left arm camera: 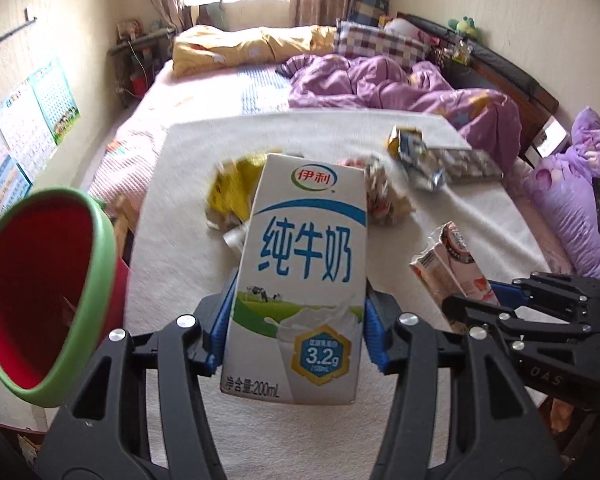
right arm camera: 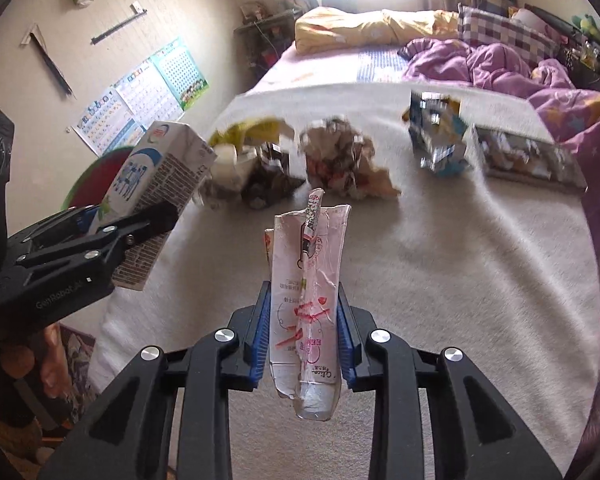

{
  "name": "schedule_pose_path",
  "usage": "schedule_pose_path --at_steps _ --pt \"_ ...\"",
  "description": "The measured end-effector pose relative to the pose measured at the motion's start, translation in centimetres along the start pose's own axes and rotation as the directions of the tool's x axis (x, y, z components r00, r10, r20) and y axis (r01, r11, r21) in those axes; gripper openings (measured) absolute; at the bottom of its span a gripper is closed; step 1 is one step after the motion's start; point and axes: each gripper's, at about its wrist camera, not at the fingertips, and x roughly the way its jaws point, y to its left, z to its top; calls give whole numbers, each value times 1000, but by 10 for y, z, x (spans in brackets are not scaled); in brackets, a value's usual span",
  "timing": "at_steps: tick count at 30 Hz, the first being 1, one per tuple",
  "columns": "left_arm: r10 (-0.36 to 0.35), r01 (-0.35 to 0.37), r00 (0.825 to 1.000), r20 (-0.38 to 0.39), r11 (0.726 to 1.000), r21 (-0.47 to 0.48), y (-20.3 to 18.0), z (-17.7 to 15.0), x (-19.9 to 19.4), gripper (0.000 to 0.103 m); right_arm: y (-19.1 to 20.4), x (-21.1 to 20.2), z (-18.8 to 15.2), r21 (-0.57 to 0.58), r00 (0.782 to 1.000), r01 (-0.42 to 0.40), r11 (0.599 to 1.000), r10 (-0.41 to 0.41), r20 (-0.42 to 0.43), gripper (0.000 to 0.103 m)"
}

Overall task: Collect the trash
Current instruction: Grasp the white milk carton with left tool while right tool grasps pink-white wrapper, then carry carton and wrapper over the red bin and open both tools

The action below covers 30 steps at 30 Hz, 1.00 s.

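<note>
Over the bed's white blanket (left arm camera: 300,432), carried two pieces of trash clear of the surface. Clamped the milk carton (left arm camera: 304,240) upright between the blue pads of the left tool (left arm camera: 298,320), gripped low on the body, well under the middle. Pinched the flattened pink pouch (right arm camera: 306,280) in the right tool (right arm camera: 304,320), closed on the lower half, with a loose top above the pads. Noted the red bin with the green rim (left arm camera: 96,240) just left of the carton, mouth turned toward the camera, beside the bed's edge. Left further back on the blanket: a yellow wrapper (left arm camera: 230,184), a crumpled paper wad (right arm camera: 336,156), a blue foil packet (right arm camera: 436,136) and a flat package (right arm camera: 528,156), all blurred, details unreadable.

Judged the risks as follows. Could tip the top-heavy carton out of so low a grip on a quick swing toward the bin. Could strike the rim or miss the mouth and drop the carton beside the bed. Could lose the thin, slick pouch downward through the pads. Could clash the two tools, held near each other, by sending both to the bin at once. Could not tell whether either container held liquid left to spill.
</note>
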Motion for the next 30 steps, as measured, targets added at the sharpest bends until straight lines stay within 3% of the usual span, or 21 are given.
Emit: schedule_pose_path --at_steps 9,22,30 --pt "6 -5 995 100 1000 -15 0 21 -33 52 17 -33 30 -34 994 15 999 -11 113 28" --pt "21 -15 991 133 999 -42 8 19 -43 52 33 -38 41 -61 989 11 998 -2 145 29" --pt "74 -58 983 165 994 -94 31 17 -48 52 50 -34 54 -90 984 -9 996 25 177 29"
